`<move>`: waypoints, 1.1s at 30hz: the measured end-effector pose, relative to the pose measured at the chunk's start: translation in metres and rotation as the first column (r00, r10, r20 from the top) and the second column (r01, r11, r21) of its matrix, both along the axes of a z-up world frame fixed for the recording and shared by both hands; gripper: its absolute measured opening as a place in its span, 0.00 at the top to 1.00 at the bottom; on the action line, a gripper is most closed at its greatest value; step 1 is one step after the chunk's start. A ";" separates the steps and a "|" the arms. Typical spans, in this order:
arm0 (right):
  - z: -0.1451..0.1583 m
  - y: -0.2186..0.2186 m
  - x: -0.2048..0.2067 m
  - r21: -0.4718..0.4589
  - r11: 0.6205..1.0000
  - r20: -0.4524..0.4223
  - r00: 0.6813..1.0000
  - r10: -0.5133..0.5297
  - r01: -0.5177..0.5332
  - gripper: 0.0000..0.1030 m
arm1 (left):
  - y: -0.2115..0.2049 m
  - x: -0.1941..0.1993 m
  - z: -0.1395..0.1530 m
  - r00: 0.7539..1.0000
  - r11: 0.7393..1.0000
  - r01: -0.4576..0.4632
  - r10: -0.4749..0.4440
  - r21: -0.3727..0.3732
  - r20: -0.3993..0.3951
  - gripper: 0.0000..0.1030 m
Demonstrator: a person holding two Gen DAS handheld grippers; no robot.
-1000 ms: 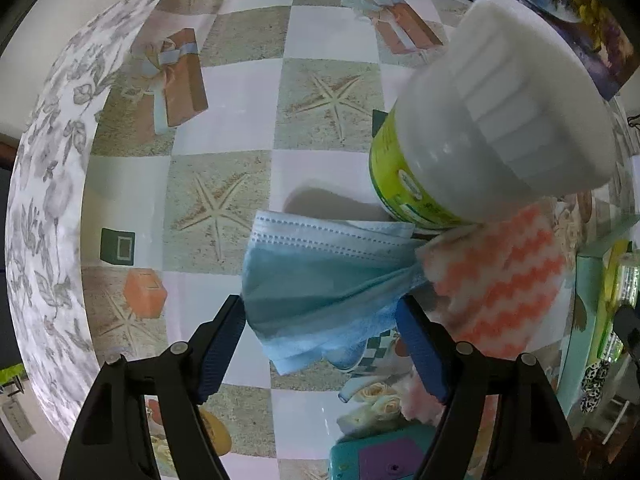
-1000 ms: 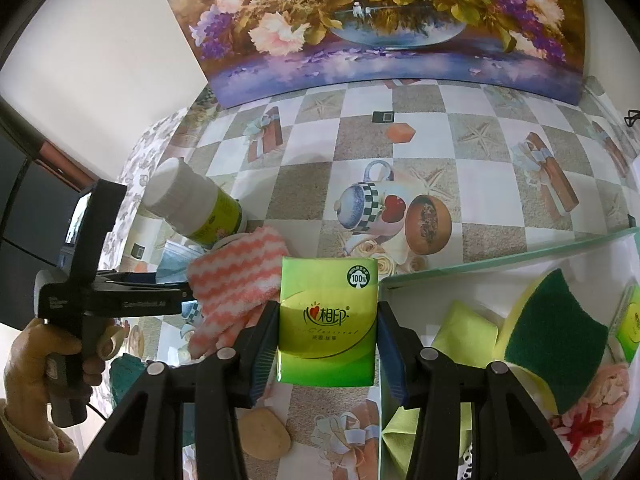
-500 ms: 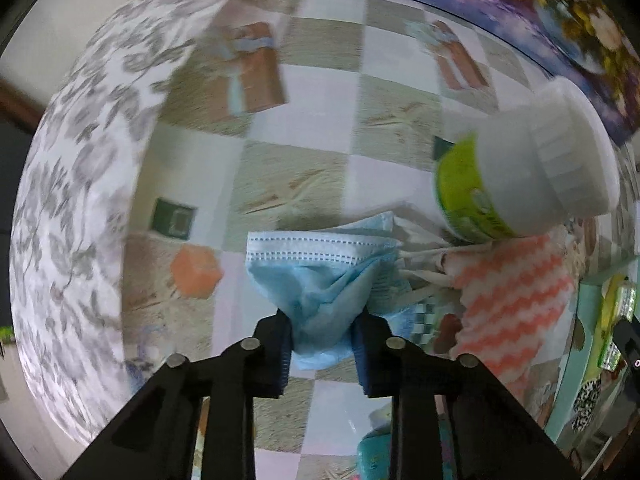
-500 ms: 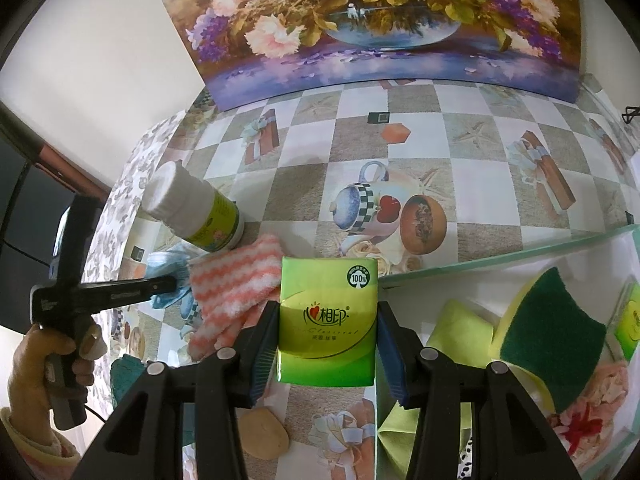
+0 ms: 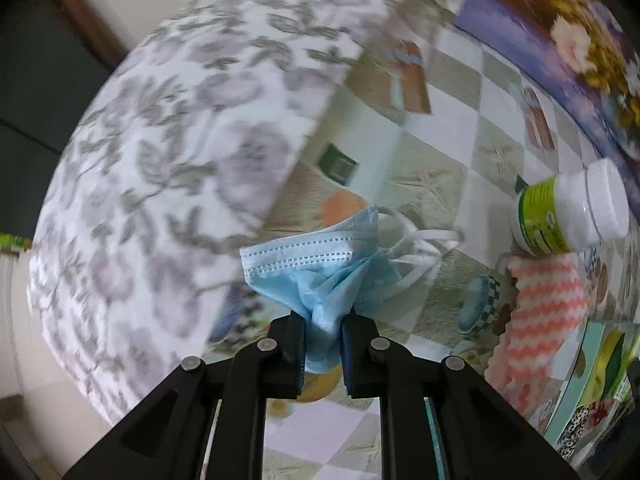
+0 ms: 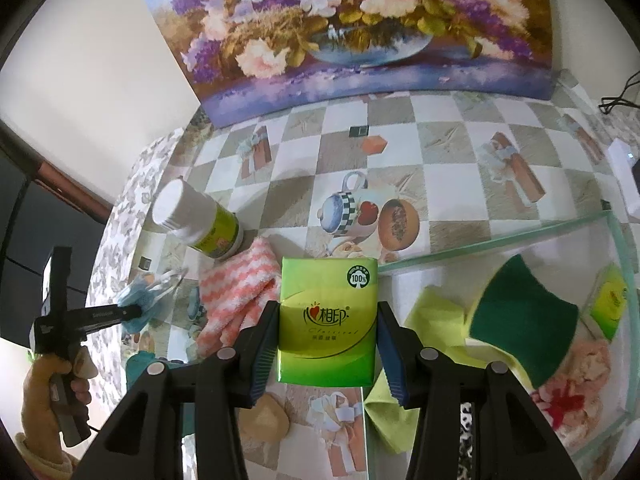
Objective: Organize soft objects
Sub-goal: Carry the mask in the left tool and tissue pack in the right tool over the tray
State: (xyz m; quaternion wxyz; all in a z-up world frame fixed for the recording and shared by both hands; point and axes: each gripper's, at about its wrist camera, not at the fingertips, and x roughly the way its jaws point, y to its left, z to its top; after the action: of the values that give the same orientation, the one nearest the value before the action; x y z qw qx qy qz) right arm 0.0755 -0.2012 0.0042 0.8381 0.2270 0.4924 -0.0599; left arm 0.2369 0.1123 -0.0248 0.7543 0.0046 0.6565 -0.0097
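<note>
left gripper (image 5: 322,334) jaws are clamped narrow on the bunched blue mask (image 5: 320,264), left of the glass tray (image 6: 500,236). right gripper (image 6: 326,346) holds the green tissue pack (image 6: 327,320) at the tray's left edge — loops dangle, so lift the mask clear before crossing the rim.

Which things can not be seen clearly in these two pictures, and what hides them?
- Face mask, left wrist view: its lower part sits between the left hand-held gripper's pads; the tablecloth behind is motion-blurred.
- Tissue pack, right wrist view: its sides are covered by the right hand-held gripper.
- Yellow cloth, right wrist view: partly under the green sponge.
- Bottle: label too small to read.
</note>
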 end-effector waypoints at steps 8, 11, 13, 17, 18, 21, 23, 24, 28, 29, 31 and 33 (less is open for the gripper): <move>0.031 0.002 -0.024 -0.008 1.000 0.047 0.999 -0.023 0.024 0.52 | 0.015 -0.042 0.067 0.988 0.989 -0.027 0.048 -0.144 0.144 0.86; 0.042 0.001 -0.037 -0.032 0.999 0.058 0.998 -0.037 0.039 0.52 | 0.010 -0.072 0.087 0.978 0.974 -0.003 0.050 -0.225 0.205 0.86; 0.049 -0.002 -0.046 -0.044 0.998 0.066 0.997 -0.047 0.050 0.52 | -0.001 -0.095 0.096 0.969 0.962 0.027 0.042 -0.273 0.244 0.86; 0.058 -0.009 -0.065 -0.055 0.995 0.078 0.994 -0.077 0.081 0.52 | -0.028 -0.123 0.106 0.956 0.940 0.094 0.006 -0.327 0.293 0.86; 0.059 -0.012 -0.071 -0.055 0.994 0.079 0.993 -0.087 0.091 0.52 | -0.035 -0.129 0.106 0.954 0.936 0.111 -0.006 -0.334 0.300 0.86; 0.062 -0.021 -0.089 -0.047 0.991 0.090 0.989 -0.119 0.124 0.52 | -0.059 -0.147 0.107 0.946 0.923 0.160 -0.043 -0.350 0.320 0.86; 0.062 -0.027 -0.099 -0.045 0.988 0.092 0.985 -0.144 0.148 0.52 | -0.078 -0.161 0.108 0.943 0.908 0.196 -0.072 -0.369 0.323 0.86; 0.060 -0.031 -0.106 -0.048 0.985 0.088 0.983 -0.164 0.168 0.52 | -0.084 -0.165 0.106 0.943 0.903 0.206 -0.081 -0.376 0.322 0.86; 0.052 -0.052 -0.129 -0.086 0.966 0.054 0.969 -0.241 0.245 0.52 | -0.123 -0.191 0.096 0.931 0.881 0.289 -0.168 -0.375 0.323 0.86; 0.050 -0.058 -0.134 -0.104 0.959 0.042 0.964 -0.262 0.265 0.52 | -0.130 -0.194 0.092 0.929 0.877 0.306 -0.189 -0.370 0.319 0.86; 0.045 -0.072 -0.145 -0.153 0.938 0.012 0.949 -0.314 0.312 0.52 | -0.147 -0.204 0.082 0.924 0.870 0.340 -0.238 -0.358 0.300 0.85; 0.038 -0.090 -0.154 -0.174 0.919 -0.012 0.932 -0.361 0.354 0.52 | -0.163 -0.212 0.071 0.920 0.864 0.365 -0.279 -0.346 0.275 0.85</move>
State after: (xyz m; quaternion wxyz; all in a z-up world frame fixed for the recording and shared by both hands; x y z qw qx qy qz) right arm -0.0783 -0.2912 0.0426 0.8181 0.2398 0.4542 -0.2585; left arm 0.0248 -0.0510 0.0463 0.7940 -0.0348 0.5453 -0.2665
